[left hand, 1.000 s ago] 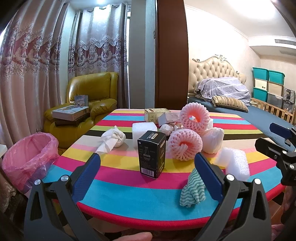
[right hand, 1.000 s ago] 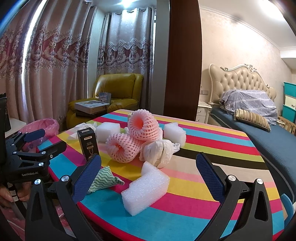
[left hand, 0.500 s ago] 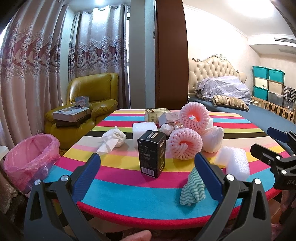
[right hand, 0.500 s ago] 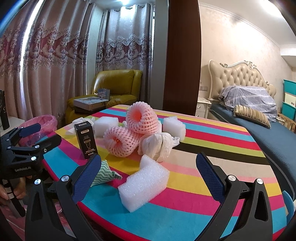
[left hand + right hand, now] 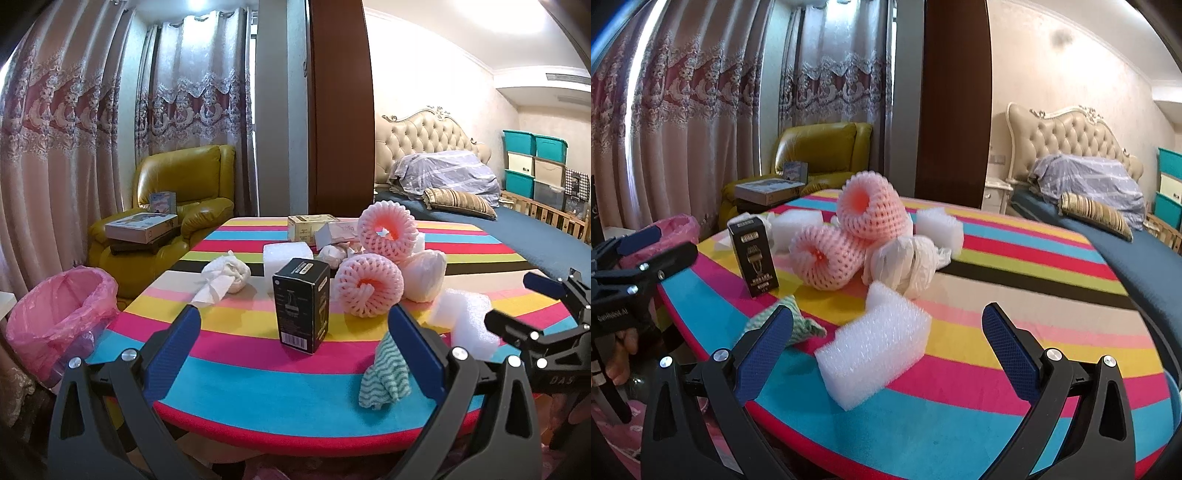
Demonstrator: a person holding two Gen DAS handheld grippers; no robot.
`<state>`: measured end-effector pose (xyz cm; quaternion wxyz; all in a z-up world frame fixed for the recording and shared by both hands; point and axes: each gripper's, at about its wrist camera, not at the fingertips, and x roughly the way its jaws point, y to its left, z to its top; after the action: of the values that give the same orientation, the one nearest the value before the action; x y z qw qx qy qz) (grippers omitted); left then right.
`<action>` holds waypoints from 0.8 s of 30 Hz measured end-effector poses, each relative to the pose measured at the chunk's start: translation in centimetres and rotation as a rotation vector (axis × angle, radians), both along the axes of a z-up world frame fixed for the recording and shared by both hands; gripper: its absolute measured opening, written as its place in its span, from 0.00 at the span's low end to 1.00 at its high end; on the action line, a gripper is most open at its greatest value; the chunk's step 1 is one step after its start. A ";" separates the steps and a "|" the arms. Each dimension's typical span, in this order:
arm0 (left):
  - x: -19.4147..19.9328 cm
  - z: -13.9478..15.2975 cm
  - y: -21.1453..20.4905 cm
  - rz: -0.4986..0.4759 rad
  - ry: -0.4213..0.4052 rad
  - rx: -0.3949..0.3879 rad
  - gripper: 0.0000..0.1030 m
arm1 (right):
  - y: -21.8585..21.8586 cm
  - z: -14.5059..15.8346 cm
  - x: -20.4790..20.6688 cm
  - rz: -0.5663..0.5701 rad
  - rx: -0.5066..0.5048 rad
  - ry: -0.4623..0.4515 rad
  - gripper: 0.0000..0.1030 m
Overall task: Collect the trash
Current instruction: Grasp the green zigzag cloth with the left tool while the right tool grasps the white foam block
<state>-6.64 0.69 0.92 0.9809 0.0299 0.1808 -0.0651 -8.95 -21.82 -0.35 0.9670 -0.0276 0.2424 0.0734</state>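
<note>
Trash lies on a striped table (image 5: 236,373): a black box (image 5: 301,304), two pink foam nets (image 5: 371,290), a white plastic wad (image 5: 424,275), a tissue wad (image 5: 223,277), white foam blocks (image 5: 875,349) and a green-white cloth (image 5: 386,374). My left gripper (image 5: 295,347) is open and empty at the near edge, facing the black box. My right gripper (image 5: 886,343) is open and empty, with the nearest foam block lying ahead between its fingers (image 5: 764,350). A pink-lined bin (image 5: 59,319) stands left of the table.
A yellow armchair (image 5: 184,199) with boxes stands beyond the bin. Curtains hang at left. A bed (image 5: 480,218) lies right of the table. Cardboard boxes (image 5: 310,227) sit at the table's far side. The right gripper shows at the right edge of the left wrist view (image 5: 546,325).
My right gripper has moved forward toward the nearest foam block, which now looks larger. The left gripper has barely moved. Both stay open.
</note>
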 end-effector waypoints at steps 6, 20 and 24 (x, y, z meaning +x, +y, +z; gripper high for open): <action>1.4 -0.1 0.2 -0.005 -0.043 0.055 0.95 | -0.3 -1.2 1.6 -0.014 0.020 0.044 0.93; 3.3 -3.9 -5.2 -0.331 0.096 0.170 0.91 | -2.3 -3.1 2.7 -0.032 0.046 0.154 0.34; 4.5 -5.8 -7.4 -0.374 0.150 0.232 0.78 | -3.4 -3.1 2.0 -0.049 0.054 0.118 0.33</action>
<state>-2.18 -6.68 -4.86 0.9256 0.1704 0.2509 -0.2266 -6.98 -25.25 -3.42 0.9529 0.0088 0.2976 0.0577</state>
